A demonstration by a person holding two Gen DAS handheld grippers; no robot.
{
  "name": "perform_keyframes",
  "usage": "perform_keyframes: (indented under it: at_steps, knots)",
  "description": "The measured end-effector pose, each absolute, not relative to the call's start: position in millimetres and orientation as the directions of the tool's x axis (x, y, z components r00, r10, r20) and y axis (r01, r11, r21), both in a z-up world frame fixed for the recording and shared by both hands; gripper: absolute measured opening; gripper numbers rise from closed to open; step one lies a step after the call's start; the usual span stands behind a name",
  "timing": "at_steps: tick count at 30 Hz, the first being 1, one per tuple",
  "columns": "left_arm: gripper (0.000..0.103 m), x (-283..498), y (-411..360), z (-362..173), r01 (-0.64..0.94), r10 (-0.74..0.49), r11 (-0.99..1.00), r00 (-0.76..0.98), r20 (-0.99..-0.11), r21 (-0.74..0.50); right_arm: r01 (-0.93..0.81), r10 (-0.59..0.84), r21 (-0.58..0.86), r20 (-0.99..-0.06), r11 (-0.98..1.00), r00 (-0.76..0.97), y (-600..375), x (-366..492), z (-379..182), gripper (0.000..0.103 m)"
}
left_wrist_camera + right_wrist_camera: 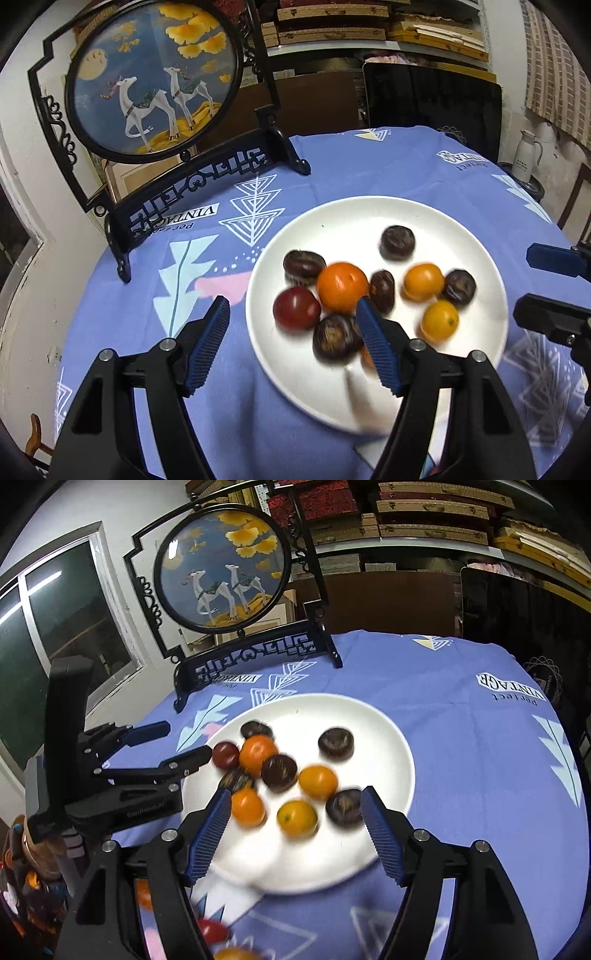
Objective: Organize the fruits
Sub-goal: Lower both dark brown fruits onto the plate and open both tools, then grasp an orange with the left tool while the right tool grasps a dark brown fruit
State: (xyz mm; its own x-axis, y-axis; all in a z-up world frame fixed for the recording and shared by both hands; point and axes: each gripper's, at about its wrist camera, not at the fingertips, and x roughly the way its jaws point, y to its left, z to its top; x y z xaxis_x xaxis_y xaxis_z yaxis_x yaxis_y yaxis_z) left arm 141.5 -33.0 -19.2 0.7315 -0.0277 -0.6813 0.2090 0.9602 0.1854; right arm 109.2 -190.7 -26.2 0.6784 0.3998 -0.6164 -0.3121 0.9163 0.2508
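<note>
A white plate (pixel 476 254) lies on the blue tablecloth and holds several fruits: orange ones (pixel 341 286), a red one (pixel 295 307) and dark brown ones (pixel 397 242). My left gripper (pixel 293 306) is open and empty, low over the plate's left side. In the right wrist view the plate (pixel 388 731) shows the same fruits (pixel 297 818). My right gripper (pixel 295 799) is open and empty above the plate's near edge. Loose red (pixel 212 930) and orange (pixel 142 893) fruits lie blurred on the cloth at the near left.
A black-framed round deer screen (pixel 155 81) stands at the table's back left. A dark chair back (pixel 436 99) is behind the table. A white kettle (pixel 526 155) stands off to the right. My left gripper shows in the right wrist view (pixel 177 746).
</note>
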Motion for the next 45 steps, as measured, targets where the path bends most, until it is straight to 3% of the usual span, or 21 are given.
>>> perform_keyframes:
  at_steps: [7, 11, 17, 23, 26, 30, 43, 45]
  knots:
    - [0.08, 92.2, -21.9, -8.5, 0.214, -0.031, 0.954, 0.766, -0.642, 0.209, -0.358, 0.406, 0.207, -0.607, 0.911, 0.683, -188.0, 41.8, -17.0, 0.079]
    - [0.084, 64.0, -5.3, -8.7, 0.217, -0.038, 0.954, 0.773, -0.633, 0.208, -0.374, 0.349, 0.088, -0.599, 0.923, 0.72, -184.5, -5.8, -22.3, 0.084]
    - [0.084, 37.5, 26.0, -24.5, 0.227, -0.071, 0.964, 0.727, -0.683, 0.141, -0.42, 0.313, 0.016, -0.693, 0.907, 0.649, -179.1, -40.5, -63.4, 0.085]
    - [0.084, 11.9, 35.4, -34.4, 0.299, -0.132, 0.947, 0.698, -0.704, 0.119, -0.46, 0.325, 0.038, -0.759, 0.887, 0.563, -166.8, -42.1, -92.5, 0.084]
    - [0.087, 1.2, 31.2, -39.9, 0.34, -0.151, 0.931, 0.693, -0.706, 0.135, -0.476, 0.339, 0.059, -0.779, 0.877, 0.528, -159.6, -37.0, -98.1, 0.077]
    - [0.088, -6.7, 27.4, -52.7, 0.382, -0.168, 0.913, 0.673, -0.72, 0.144, -0.479, 0.33, 0.056, -0.794, 0.876, 0.511, -154.5, -32.6, -103.5, 0.044]
    - [0.088, 9.7, 4.0, -85.4, 0.469, -0.187, 0.867, 0.619, -0.763, 0.168, -0.411, 0.372, 0.149, -0.754, 0.9, 0.541, -175.7, -37.3, -105.9, 0.044]
    - [0.084, 17.0, 2.2, -88.3, 0.467, -0.181, 0.868, 0.611, -0.771, 0.166, -0.408, 0.375, 0.155, -0.754, 0.9, 0.54, -176.4, -37.7, -106.3, 0.044]
